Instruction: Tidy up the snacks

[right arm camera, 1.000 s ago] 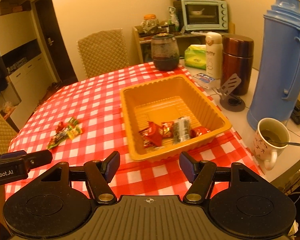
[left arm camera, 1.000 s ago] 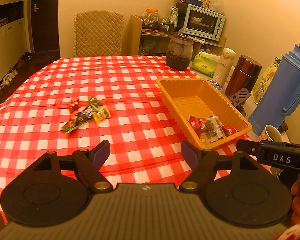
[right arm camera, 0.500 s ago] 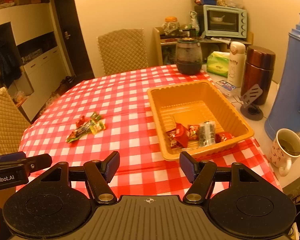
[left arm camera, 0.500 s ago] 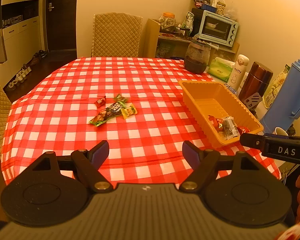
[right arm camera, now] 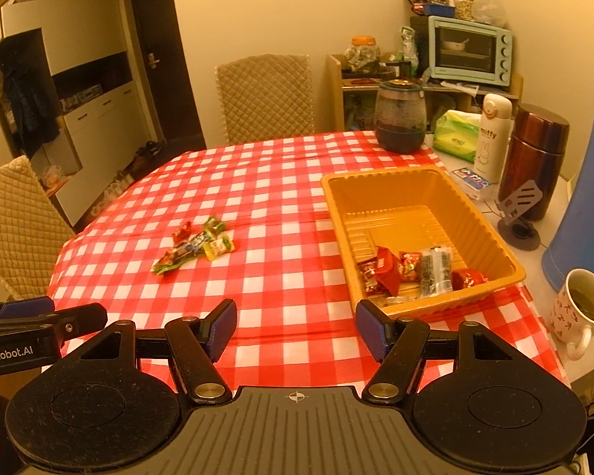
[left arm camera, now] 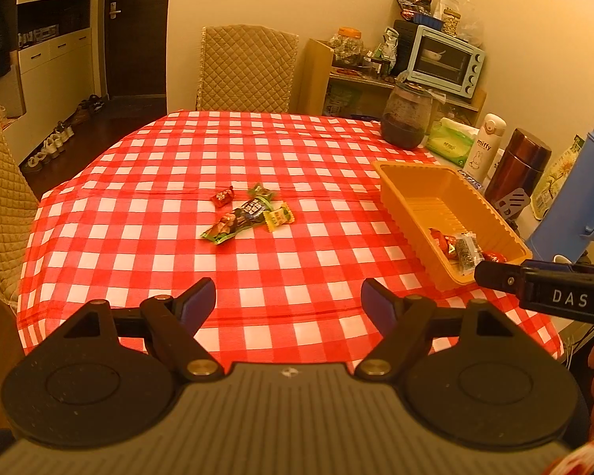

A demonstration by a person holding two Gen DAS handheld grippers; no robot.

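Hovering above the near edge of the red-and-white checked tablecloth [left arm camera: 297, 150], the left gripper [left arm camera: 288, 303] has its jaws spread, with nothing between the blue pads. The right gripper [right arm camera: 296, 326] is in the same condition — jaws spread, no item between them.

Landmark: the orange tray [right arm camera: 479, 213], which rests on the tablecloth.

- Inside the tray, at its near end: a group of wrapped snacks [right arm camera: 415, 271] — several red wrappers and one clear packet with dark contents. They lie close together; the far end of the tray floor is bare.
- Left of the tray, well apart from it: a small cluster of loose snacks [left arm camera: 251, 213] on the tablecloth. It comprises a long green-ended bar, a small red candy, a yellow-green packet and a green piece behind the bar. The bar and the yellow-green packet touch or nearly touch; which of the two cannot be told.
- Right of the tray: a brown flask [right arm camera: 534, 162], a white bottle [right arm camera: 493, 134] and a blue thermos [right arm camera: 586, 198].
- Near right of the tray: a patterned mug [right arm camera: 582, 312] containing liquid.
- Beyond the tray: a dark glass jar [right arm camera: 400, 118].

Both grippers are well apart from the loose snacks.
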